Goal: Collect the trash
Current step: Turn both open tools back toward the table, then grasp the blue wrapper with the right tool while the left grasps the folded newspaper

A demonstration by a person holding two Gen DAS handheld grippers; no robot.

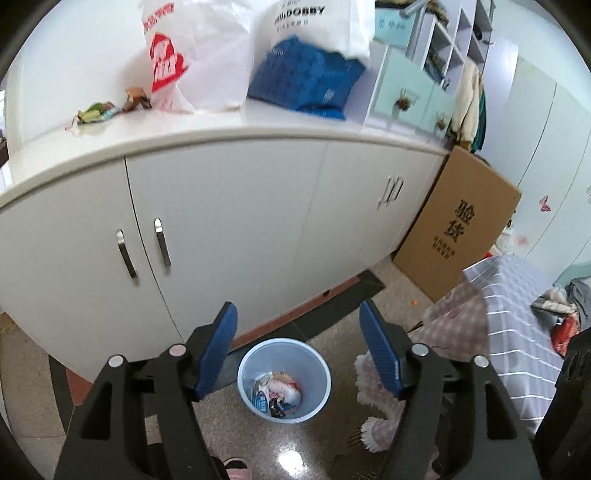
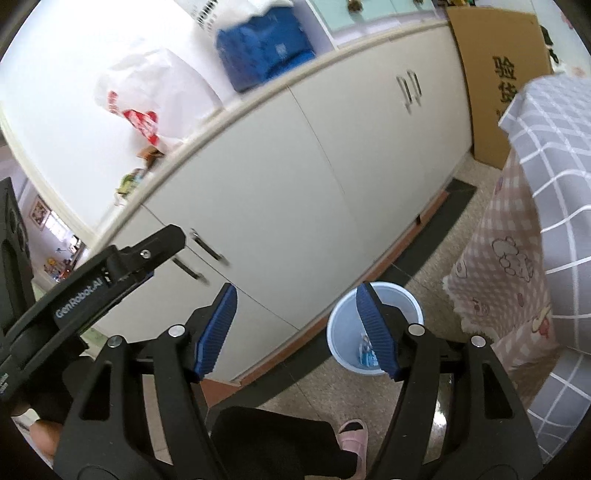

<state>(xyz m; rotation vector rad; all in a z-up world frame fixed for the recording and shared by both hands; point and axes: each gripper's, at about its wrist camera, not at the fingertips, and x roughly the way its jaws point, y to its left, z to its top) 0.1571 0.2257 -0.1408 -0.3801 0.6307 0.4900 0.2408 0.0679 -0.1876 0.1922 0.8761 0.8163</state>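
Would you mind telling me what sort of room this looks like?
Probably a lived-in bedroom at home: a bed with a checked cover, a long white cabinet and a small trash bin on the floor.

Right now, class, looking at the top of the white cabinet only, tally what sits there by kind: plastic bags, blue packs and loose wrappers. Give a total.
Plastic bags: 2, the red-printed bag and the black-lettered bag
Blue packs: 1, the blue pack
Loose wrappers: 2, the green wrapper and the brown wrapper
Total: 5
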